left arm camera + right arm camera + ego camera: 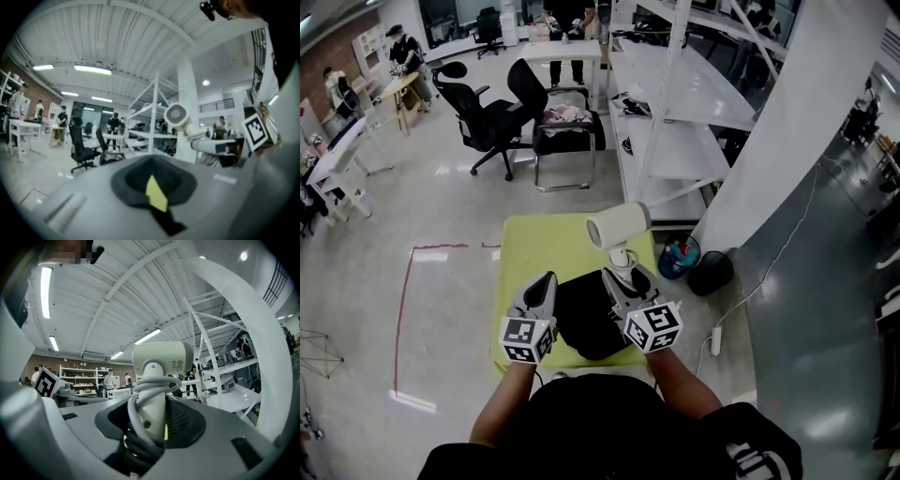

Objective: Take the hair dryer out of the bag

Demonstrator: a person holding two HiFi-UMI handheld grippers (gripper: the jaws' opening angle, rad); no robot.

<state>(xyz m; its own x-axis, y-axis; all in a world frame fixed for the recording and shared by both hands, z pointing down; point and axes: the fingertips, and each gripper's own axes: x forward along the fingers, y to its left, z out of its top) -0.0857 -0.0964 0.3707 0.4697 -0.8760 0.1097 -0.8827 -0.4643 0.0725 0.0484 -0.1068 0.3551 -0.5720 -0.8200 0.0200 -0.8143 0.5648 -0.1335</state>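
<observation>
The white hair dryer (617,226) is up in the air over the far half of the yellow-green table (534,244). My right gripper (626,274) is shut on its handle, where the grey cord is wound. In the right gripper view the hair dryer (161,359) stands upright between the jaws of that gripper (152,423). The black bag (586,319) lies flat on the table under both grippers. My left gripper (544,286) hovers at the bag's left edge, shut. In the left gripper view the left gripper (154,187) shows only a yellow sliver and a dark strip in its slit. The hair dryer (177,115) appears off to its right.
Black office chairs (487,117) and a white shelving rack (675,103) stand beyond the table. A blue bin (680,255) and a black bin (710,272) sit on the floor at its right, near a white power strip (715,339). Red tape (403,309) marks the floor at left.
</observation>
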